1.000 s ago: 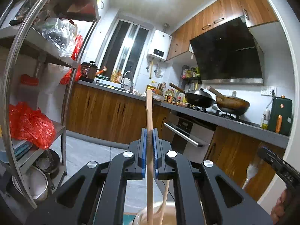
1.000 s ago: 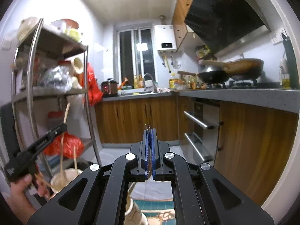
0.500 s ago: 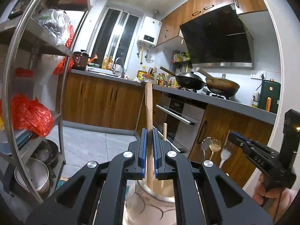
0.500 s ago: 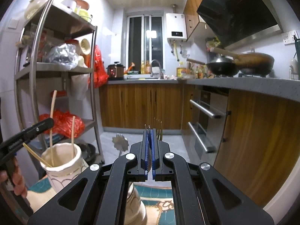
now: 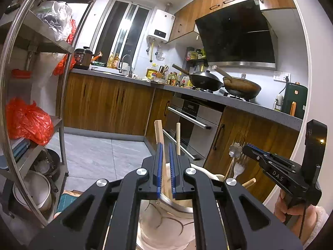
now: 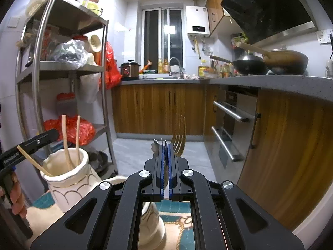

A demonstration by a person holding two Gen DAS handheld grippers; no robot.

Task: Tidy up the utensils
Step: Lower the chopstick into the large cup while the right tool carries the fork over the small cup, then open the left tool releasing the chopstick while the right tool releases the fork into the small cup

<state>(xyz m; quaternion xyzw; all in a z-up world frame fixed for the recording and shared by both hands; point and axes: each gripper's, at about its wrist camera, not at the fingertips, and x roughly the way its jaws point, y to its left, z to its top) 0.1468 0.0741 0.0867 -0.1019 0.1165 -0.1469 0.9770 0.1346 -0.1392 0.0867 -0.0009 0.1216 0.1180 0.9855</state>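
Left tool (image 5: 164, 145) pinches wooden stick (image 5: 158, 132); right tool (image 6: 165, 145) pinches fork (image 6: 179, 134).

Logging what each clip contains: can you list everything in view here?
vases: two, white with gold lines, one below each gripper
flat wooden utensil: one, pale, clamped in the left gripper above its vase
round wooden sticks: two, pale, in that vase
pronged metal utensil: one, silver, clamped in the right gripper
gold fork: one, upright just beyond the right gripper
woks: two, dark, on the stove
shelf rack: one, steel, at left, holding red bags
left gripper: black, blue pads, shut
right gripper: black, blue pads, shut
hands: two, one on each gripper handle
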